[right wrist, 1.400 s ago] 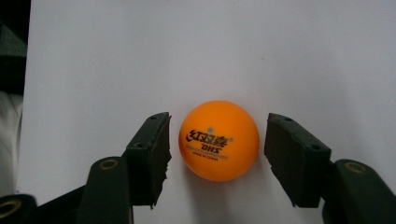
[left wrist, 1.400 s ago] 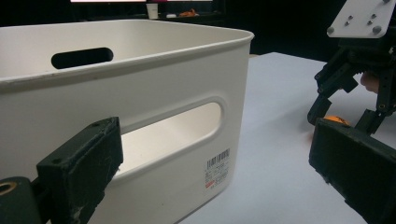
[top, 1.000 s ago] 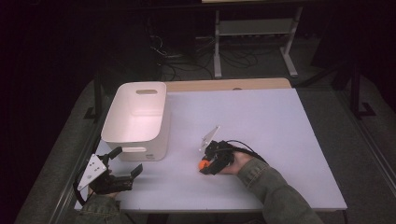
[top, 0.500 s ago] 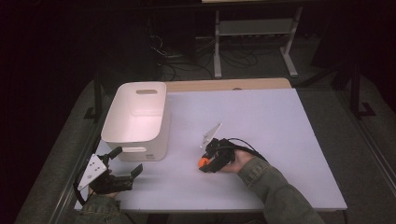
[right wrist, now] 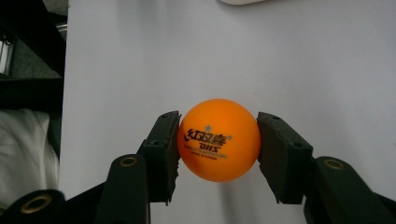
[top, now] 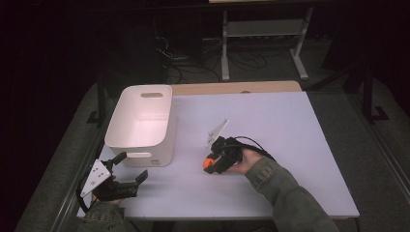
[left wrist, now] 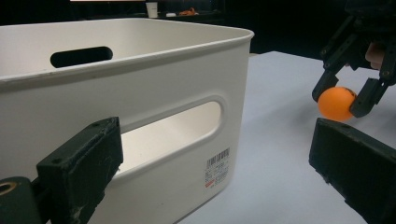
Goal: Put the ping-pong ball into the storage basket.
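Clamping the orange ball (right wrist: 218, 139), the right gripper (top: 211, 163) has lifted slightly off the white tabletop (top: 290, 145); the left gripper (top: 126, 168) stays wide open, empty, by the white bin (top: 140, 126); dark room behind.

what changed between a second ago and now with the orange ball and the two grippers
Little changed. The right gripper was already shut on the orange ball a second ago; it seems to have lifted it slightly off the table, though the high view barely shows this. The left gripper, jaws open, kept its place beside the white bin, which did not move either.
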Motion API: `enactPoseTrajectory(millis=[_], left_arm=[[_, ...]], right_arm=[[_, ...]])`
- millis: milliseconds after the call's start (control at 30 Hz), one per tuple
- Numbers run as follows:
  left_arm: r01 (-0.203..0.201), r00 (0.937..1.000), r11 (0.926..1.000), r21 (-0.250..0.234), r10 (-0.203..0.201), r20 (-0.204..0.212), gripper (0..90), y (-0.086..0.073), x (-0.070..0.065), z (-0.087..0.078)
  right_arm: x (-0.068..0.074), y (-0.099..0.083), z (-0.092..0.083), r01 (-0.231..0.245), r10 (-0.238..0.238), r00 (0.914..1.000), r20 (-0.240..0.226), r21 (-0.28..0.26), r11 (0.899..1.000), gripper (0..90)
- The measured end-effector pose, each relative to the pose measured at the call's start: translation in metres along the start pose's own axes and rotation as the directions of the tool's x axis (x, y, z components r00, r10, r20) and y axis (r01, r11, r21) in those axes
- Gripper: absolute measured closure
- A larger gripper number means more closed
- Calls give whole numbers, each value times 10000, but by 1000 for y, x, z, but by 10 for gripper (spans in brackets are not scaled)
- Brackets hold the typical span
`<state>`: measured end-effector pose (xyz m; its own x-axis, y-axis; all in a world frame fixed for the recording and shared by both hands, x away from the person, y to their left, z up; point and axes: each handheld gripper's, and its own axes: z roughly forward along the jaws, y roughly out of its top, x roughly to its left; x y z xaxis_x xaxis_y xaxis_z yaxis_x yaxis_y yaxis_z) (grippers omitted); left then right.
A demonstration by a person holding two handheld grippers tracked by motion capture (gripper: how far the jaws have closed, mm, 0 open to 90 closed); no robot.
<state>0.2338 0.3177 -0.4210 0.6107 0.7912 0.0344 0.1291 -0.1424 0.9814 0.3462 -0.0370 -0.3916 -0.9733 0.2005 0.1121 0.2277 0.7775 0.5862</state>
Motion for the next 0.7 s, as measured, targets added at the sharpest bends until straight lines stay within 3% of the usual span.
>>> enactPoseTrajectory(millis=[700], left_arm=[[35,9999,10000,24,-35,-95,24,0,1,0]], right_arm=[[1,24,-28,34,-36,10000,-83,-238,9997,494]])
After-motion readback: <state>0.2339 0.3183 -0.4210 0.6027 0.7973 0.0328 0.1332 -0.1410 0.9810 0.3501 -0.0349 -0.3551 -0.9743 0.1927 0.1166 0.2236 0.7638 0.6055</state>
